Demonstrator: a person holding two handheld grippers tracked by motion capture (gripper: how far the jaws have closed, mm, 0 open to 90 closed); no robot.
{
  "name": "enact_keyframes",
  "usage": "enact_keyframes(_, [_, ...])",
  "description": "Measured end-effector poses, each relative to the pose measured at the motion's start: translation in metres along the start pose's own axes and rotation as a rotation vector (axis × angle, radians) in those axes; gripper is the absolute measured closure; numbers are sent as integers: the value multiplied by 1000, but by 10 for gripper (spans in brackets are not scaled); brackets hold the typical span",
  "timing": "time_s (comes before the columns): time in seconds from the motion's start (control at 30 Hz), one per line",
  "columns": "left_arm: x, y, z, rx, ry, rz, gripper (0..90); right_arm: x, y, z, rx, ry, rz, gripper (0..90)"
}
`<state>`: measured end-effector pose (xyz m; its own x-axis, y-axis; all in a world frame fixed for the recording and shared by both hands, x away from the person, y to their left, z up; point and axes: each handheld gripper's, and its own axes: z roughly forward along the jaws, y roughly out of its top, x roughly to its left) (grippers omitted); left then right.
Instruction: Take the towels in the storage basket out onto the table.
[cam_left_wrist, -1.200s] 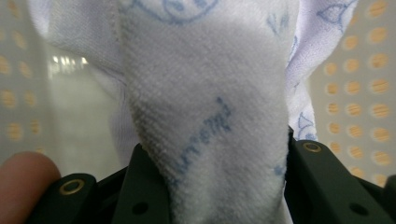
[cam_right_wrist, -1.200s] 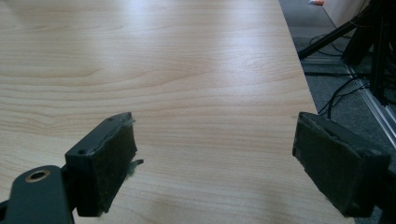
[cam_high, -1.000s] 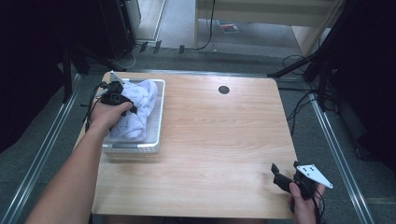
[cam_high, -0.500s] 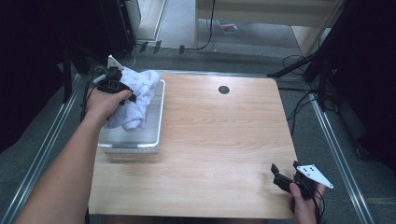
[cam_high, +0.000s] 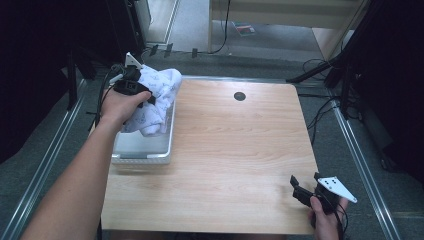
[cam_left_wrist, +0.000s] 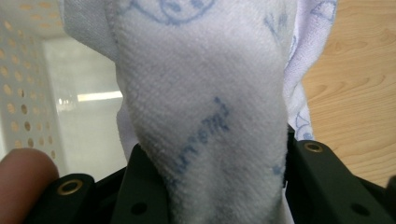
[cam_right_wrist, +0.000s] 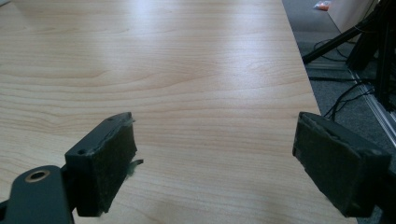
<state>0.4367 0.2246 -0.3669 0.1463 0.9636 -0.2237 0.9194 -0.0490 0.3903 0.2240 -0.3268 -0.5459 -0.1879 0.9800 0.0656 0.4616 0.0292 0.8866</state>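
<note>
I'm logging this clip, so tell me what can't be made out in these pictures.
- The printed writing on the white towel in the left gripper view: folds break up the blue lettering.
- The left tongs tips in the high view: buried in the towel.
- The far end of the white tray floor in the high view: covered by the hanging towel.

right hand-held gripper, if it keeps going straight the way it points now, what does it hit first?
Nothing close: the right hand-held gripper has its jaws open over bare wooden table, and the way ahead looks free as far as its view shows. Depth is unclear; tilted down, it would meet the tabletop first.
</note>
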Motion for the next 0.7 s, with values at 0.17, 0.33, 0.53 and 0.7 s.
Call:
enact_keyframes(0.17, [-9, 2, 0, 1, -7, 19, 628, 0, 0, 0, -1, 2, -1, 138])
enact_keyframes(0.33, [-24, 5, 1, 8, -21, 47, 628, 0, 0, 0, -1, 4, 0, 138])
enact_keyframes(0.53, [-46, 9, 7, 5, -33, 76, 627, 0, 0, -1, -2, 6, 1, 138])
enact_keyframes(0.7, [-63, 10, 14, 7, -49, 102, 625, 0, 0, -1, -5, 10, 3, 137])
